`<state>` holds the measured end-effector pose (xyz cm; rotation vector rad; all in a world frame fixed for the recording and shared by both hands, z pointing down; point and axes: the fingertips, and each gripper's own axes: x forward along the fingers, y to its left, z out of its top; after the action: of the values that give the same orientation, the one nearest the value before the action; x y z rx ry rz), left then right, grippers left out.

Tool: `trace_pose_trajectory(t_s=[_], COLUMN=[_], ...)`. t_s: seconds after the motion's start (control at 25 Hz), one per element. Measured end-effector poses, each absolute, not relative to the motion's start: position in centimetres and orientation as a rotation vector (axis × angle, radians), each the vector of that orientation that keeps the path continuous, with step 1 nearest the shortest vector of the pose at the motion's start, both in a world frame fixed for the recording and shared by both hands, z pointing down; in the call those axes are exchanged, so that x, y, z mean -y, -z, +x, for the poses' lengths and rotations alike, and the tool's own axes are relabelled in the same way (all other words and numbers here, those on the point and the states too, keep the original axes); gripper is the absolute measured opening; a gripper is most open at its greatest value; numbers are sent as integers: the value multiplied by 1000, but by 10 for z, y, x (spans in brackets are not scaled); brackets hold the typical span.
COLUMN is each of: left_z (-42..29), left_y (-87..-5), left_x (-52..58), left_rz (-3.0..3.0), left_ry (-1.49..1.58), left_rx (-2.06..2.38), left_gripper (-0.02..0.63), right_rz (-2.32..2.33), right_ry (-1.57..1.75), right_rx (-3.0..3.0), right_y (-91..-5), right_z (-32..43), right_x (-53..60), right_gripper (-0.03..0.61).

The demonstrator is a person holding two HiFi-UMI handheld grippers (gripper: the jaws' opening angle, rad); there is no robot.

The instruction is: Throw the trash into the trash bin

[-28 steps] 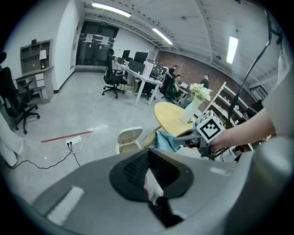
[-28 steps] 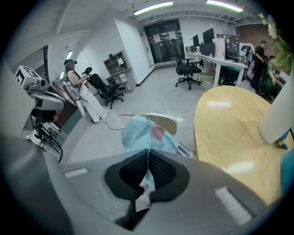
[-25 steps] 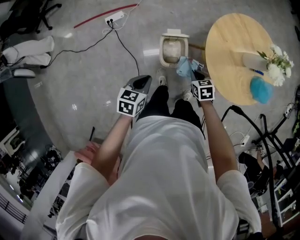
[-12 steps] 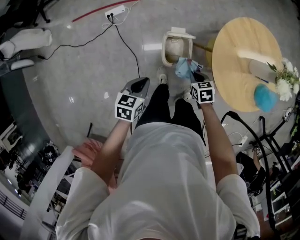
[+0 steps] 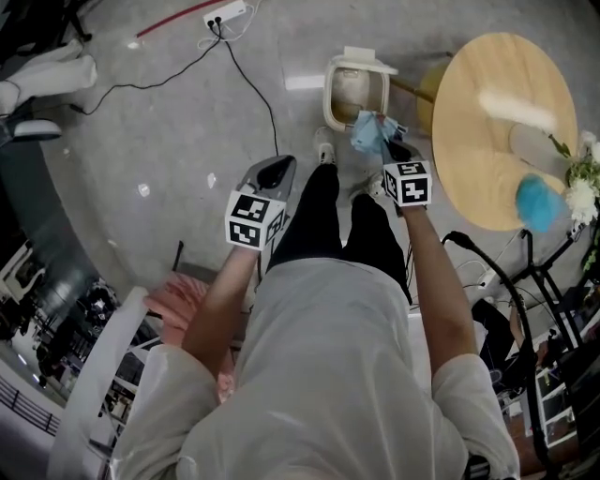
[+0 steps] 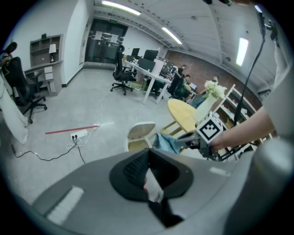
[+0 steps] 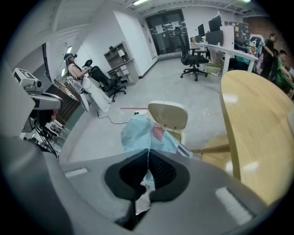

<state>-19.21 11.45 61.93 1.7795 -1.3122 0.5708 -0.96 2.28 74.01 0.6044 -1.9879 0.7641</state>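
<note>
A cream trash bin (image 5: 330,94) stands on the floor with its lid up, also visible in the left gripper view (image 6: 138,135) and the right gripper view (image 7: 168,114). My right gripper (image 5: 386,145) is shut on a crumpled light-blue piece of trash (image 5: 368,136), which hangs at the bin's near rim. The blue trash (image 7: 142,135) bulges past the closed jaws of the right gripper (image 7: 148,153). My left gripper (image 5: 274,173) is left of the bin, over bare floor. Its jaws (image 6: 148,153) are closed, with a small white scrap (image 6: 154,187) showing between the pads.
A round wooden table (image 5: 487,122) stands right of the bin, with white flowers and a blue fluffy thing (image 5: 539,202) on it. A power strip (image 5: 225,14) and black cable lie on the floor. Black stand legs (image 5: 506,272) are at right. My shoes (image 5: 323,150) sit near the bin.
Both grippers have sunk a little. The left one has slid down and left in the head view. The blue trash stays gripped at the bin's rim.
</note>
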Motion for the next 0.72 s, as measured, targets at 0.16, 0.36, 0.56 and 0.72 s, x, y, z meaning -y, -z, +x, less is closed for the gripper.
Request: trace_pose_trajectory(t_s=[0.16,0.36,0.56,0.72], left_z=[-197,-199,-196,-194], left_y=[-626,-647,-667,-686], left_x=[-111,-111,-108,-110], left_rz=[1797,1776,1753,1732], left_ry=[-568,-562,-537,-525], left_rx=[1341,1344,1347,1355], left_gripper=[5,5,5,5], right_rz=[600,598,587,587], right_ry=[-777,-786,-791,-805], right_rx=[1968,1961,1965,1968], right_y=[-757,-778,-800,-820], right_z=[-10,-15,-20,-23], right_x=[-18,-11,-7,-6], right_gripper=[2,2,2,2])
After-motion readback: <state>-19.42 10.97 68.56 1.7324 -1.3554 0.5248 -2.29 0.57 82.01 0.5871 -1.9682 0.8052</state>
